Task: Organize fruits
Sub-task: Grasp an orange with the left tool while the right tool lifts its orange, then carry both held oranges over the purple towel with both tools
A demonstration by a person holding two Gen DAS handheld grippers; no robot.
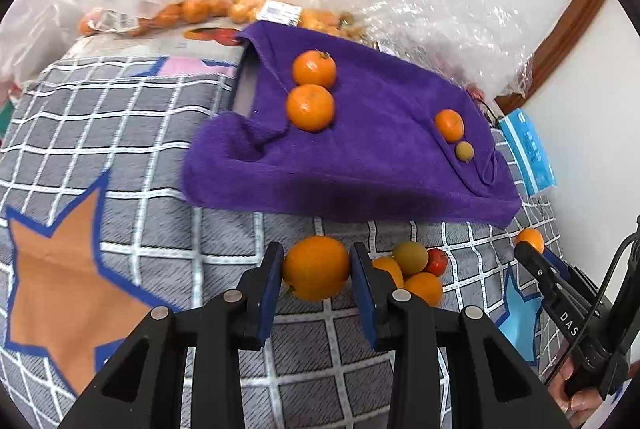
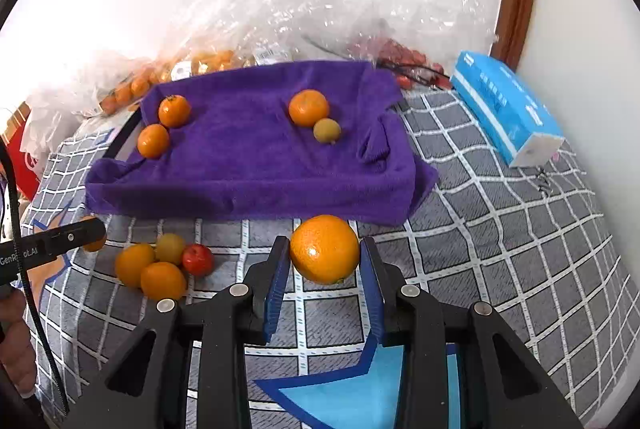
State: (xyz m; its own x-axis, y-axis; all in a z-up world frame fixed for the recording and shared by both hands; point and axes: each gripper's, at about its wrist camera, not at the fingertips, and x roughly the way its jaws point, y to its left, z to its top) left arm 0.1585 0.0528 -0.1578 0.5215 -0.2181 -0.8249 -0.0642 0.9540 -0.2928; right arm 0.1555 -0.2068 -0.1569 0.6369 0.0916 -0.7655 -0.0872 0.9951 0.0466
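Orange fruit is clamped in both jaws, left gripper (image 1: pixel 316 269) and right gripper (image 2: pixel 325 251) alike, above the checked bedspread (image 2: pixel 500 229); each should travel level and release gently onto the purple towel (image 2: pixel 256 157).

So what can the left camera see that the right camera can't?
Only the left wrist view shows the orange star on the checked blanket and the left gripper shut on an orange.

Only the right wrist view shows the whole blue tissue pack, the bagged red fruit and the right gripper shut on its own orange.

Both show the purple towel with three oranges and one small greenish fruit on it, plus the loose fruit pile on the blanket.
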